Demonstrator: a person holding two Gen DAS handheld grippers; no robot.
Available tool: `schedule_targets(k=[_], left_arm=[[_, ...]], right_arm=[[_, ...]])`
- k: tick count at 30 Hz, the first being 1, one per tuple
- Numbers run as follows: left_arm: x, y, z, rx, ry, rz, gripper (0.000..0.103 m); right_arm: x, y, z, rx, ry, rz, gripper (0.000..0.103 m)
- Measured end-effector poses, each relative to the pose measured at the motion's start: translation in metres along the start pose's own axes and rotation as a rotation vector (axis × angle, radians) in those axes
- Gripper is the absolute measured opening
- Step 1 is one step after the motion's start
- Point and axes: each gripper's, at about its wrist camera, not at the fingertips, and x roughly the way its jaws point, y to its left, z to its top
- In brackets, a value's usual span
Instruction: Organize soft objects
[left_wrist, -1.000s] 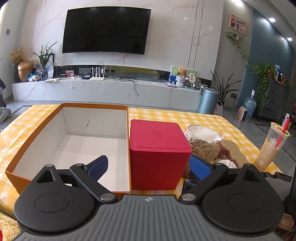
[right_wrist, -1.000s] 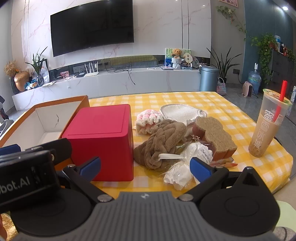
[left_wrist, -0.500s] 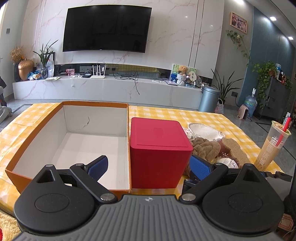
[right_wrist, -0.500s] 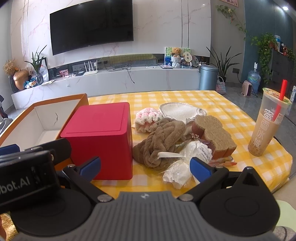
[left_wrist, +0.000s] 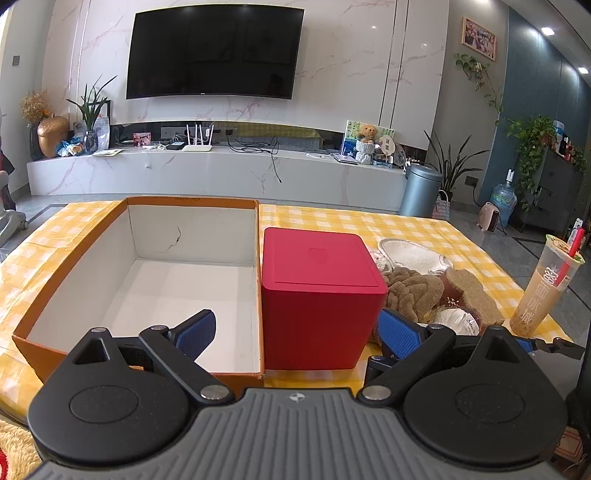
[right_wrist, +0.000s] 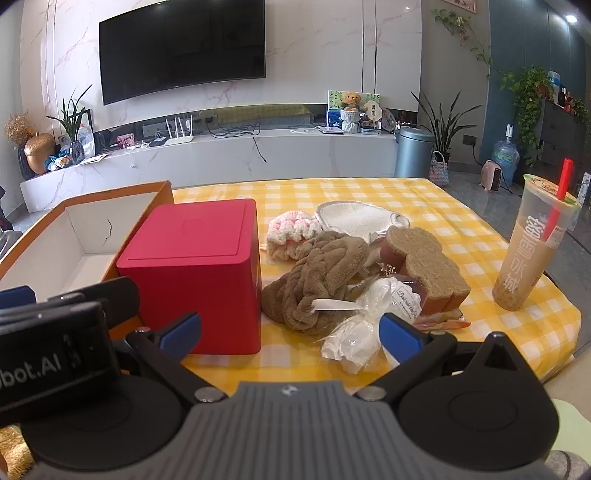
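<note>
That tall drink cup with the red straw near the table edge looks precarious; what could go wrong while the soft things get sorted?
The tall plastic drink cup stands close to the yellow checked table's corner, so a sweep by the open right gripper could tip it. The brown knotted plush overlaps the white wrapped bundle, so lifting one may drag the other. The red cube box blocks the direct path to the orange cardboard box.

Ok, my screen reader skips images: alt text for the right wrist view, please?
Open right gripper hovers before soft items on a yellow checked table: a brown towel, a pink knit piece, beside a red box.
</note>
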Motion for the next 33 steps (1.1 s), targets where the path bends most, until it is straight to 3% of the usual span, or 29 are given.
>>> schedule_targets(k=[12, 19, 27, 33], left_arm=[[-0.009, -0.006, 0.004, 0.052, -0.018, -0.009, 0.103], [-0.021, -0.009, 0.012, 0.038, -0.032, -0.041, 0.103], [-0.014, -0.020, 0.017, 0.054, -0.003, -0.052, 0.103], [-0.005, -0.034, 0.021, 0.036, 0.058, -0.111, 0.103]], right_arm=[[-0.002, -0.001, 0.003, -0.019, 0.037, 0.003, 0.100], [0.001, -0.036, 0.010, 0.092, 0.119, -0.022, 0.100], [0.010, -0.083, 0.052, 0.202, 0.161, 0.008, 0.100], [0.042, -0.101, 0.082, 0.171, 0.200, -0.096, 0.100]])
